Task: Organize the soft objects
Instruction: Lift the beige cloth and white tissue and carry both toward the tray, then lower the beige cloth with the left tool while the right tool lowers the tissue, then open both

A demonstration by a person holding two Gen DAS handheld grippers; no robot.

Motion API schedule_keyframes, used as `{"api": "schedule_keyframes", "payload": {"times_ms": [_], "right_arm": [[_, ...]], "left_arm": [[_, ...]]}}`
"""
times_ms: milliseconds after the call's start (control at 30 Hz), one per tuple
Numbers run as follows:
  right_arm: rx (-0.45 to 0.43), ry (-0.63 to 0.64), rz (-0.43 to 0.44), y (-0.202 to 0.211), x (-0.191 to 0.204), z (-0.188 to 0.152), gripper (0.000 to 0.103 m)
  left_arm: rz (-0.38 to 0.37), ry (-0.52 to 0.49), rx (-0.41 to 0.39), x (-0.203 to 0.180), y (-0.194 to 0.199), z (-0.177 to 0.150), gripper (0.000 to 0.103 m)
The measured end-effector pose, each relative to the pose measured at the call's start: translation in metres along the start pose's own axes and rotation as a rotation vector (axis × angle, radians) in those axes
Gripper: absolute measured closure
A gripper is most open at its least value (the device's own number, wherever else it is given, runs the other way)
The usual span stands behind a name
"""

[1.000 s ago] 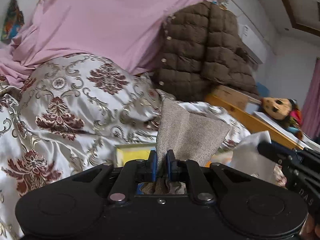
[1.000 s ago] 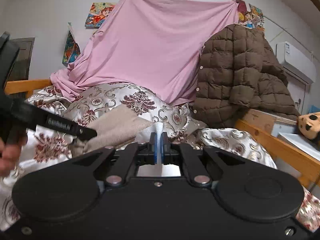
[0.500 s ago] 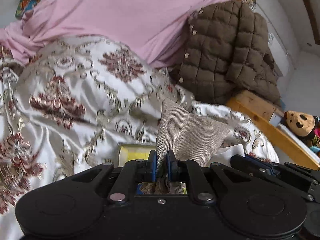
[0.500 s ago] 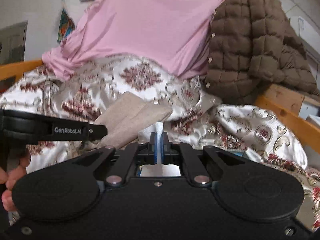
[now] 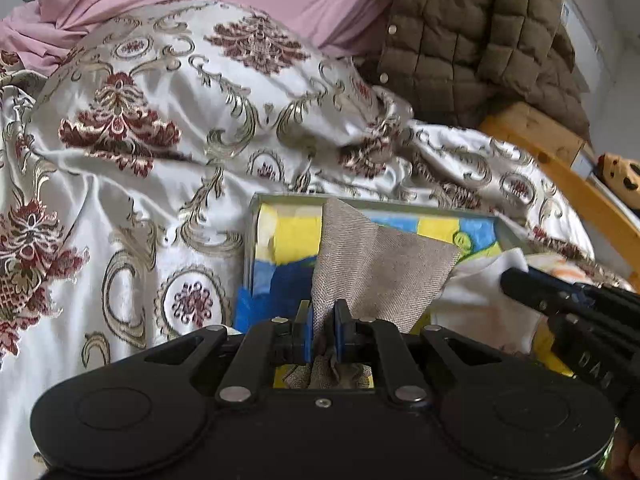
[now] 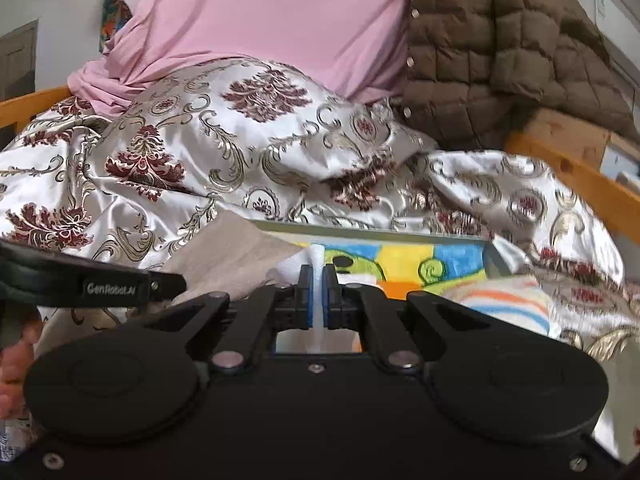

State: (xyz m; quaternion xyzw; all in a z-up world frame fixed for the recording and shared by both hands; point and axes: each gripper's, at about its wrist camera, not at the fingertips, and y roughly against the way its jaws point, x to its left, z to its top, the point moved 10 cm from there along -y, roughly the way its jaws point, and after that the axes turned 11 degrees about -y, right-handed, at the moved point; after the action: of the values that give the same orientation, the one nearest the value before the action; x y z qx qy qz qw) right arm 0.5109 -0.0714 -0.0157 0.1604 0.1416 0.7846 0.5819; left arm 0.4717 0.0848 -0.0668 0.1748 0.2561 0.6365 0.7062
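My left gripper point(image 5: 320, 312) is shut on a beige woven cloth point(image 5: 380, 268), which stands up from the blue pads in a folded peak. My right gripper point(image 6: 318, 280) is shut on a thin fold of white cloth point(image 6: 318, 258). Both cloths hang just above a grey-rimmed frame with a bright blue and yellow picture point(image 5: 280, 236) that lies on the bed. In the left wrist view the right gripper point(image 5: 520, 286) comes in from the right over the white cloth point(image 5: 476, 280). In the right wrist view the left gripper point(image 6: 176, 280) and the beige cloth point(image 6: 228, 256) are at the left.
A satin quilt with red and gold patterns point(image 5: 160, 140) covers the bed. Behind it hang a pink sheet point(image 6: 280, 20) and a brown quilted jacket point(image 6: 500, 60). A wooden bed rail point(image 5: 560, 176) runs along the right. A striped cloth point(image 6: 500, 304) lies by the frame.
Both grippers have sunk toward the bed with their cloths still held. The painted frame has come into full view under them, and the wall has left the picture.
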Motion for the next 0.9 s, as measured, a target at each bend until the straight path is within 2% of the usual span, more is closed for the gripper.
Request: {"api": "schedule_keyframes", "payload": {"times_ms": [267,333,467,700,833,900], "right_arm": [[0.025,-0.065,-0.002,0.002,-0.021,-0.005,0.100],[0.028,-0.070,-0.004,0.006,-0.024,-0.003,0.094],[0.029,-0.089,-0.011,0.014,-0.031,-0.001,0.074],[-0.003,-0.116,-0.002,0.045,-0.041,0.006,0.055],[-0.037,-0.125,0.011,0.072,-0.046,0.014,0.046],[-0.057,-0.131,0.017,0.088,-0.048,0.017,0.038]], "left_arm": [[0.010,-0.050,0.045,-0.008,0.003,-0.009,0.089],[0.017,-0.065,0.052,-0.011,0.005,-0.008,0.086],[0.032,-0.082,0.060,-0.016,0.012,-0.005,0.077],[0.065,-0.107,0.028,-0.023,0.039,0.007,0.064],[0.077,-0.109,-0.013,-0.029,0.066,0.014,0.051],[0.079,-0.109,-0.033,-0.033,0.082,0.017,0.048]]}}
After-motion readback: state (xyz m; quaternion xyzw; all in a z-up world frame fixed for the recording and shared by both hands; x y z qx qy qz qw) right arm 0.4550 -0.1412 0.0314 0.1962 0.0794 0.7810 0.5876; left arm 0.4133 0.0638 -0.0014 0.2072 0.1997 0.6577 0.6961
